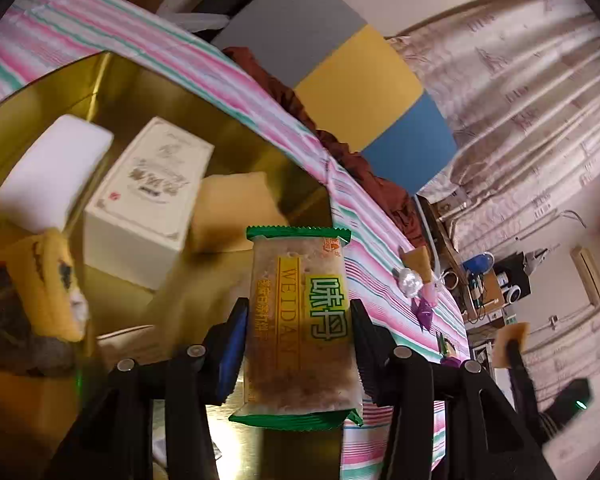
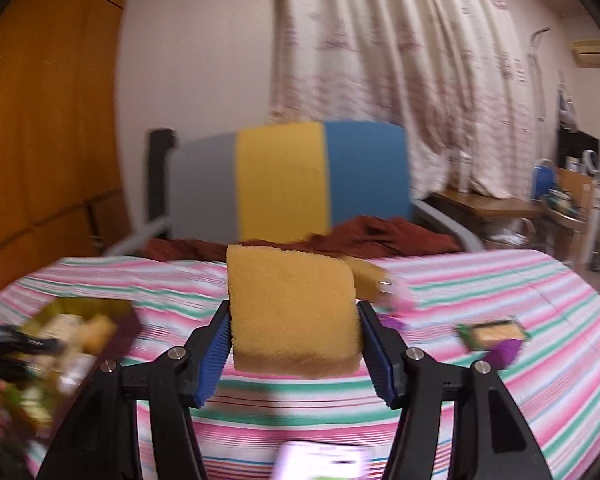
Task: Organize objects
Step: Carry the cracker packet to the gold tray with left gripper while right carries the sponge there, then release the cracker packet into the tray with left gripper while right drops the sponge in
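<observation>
The left gripper [image 1: 298, 320] is clenched on a cracker packet [image 1: 300, 320], which is held by its long edges, upright between the jaws, above the near rim of the gold box [image 1: 148, 80]. Only the slick wrapper is pinched, so the packet can be expected to slide or swivel if the wrist is tilted, and it could land on the striped cloth [image 1: 380, 272] rather than inside. In the box, a cream carton [image 1: 148, 192], a white foam block [image 1: 52, 172], a tan sponge piece [image 1: 236, 212] and a yellow knitted item [image 1: 48, 284] are already packed; little bare floor is left, so a careless drop may see the packet propped on a neighbour or something knocked over.

The right gripper [image 2: 294, 340] is closed on an orange sponge [image 2: 292, 312], which is squeezed at its lower sides and carried over the cloth, well apart from the box at the left edge. Because the sponge is soft, the grip may be lost as it springs back. Heavy blur is seen in this view, suggesting fast motion; the other arm near the box could be struck. Another green packet [image 2: 492, 334], a purple item [image 2: 504, 354] and a second sponge piece [image 2: 366, 278] are yet to be gathered.
</observation>
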A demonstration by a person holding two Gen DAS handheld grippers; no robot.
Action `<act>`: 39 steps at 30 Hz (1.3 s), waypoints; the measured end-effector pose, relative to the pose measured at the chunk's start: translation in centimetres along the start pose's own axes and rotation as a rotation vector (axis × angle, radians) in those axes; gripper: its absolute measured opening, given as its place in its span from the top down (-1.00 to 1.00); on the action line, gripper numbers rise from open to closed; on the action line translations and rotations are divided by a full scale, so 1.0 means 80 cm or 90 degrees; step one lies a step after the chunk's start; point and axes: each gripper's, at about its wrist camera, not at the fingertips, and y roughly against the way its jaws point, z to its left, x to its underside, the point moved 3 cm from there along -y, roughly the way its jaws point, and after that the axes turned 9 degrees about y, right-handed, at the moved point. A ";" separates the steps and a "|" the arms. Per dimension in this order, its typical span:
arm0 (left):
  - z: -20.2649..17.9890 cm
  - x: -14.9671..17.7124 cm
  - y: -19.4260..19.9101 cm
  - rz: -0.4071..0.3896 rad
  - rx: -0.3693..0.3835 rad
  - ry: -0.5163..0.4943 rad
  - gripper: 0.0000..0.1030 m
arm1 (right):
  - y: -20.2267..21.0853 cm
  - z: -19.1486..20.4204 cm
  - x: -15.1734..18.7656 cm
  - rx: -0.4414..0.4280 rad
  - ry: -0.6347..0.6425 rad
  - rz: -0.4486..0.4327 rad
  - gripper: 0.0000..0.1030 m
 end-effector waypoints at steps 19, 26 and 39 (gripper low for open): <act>0.035 -0.021 0.020 -0.059 -0.216 -0.133 -0.07 | -0.002 0.191 0.014 -0.285 0.043 0.083 -0.18; 0.006 -0.017 0.062 -0.133 -0.166 -0.176 -0.67 | -0.015 0.232 0.033 -0.334 0.065 0.139 -0.18; -0.008 -0.042 0.118 -0.266 -0.247 -0.141 -1.00 | -0.042 0.291 0.057 -0.370 0.102 0.223 -0.20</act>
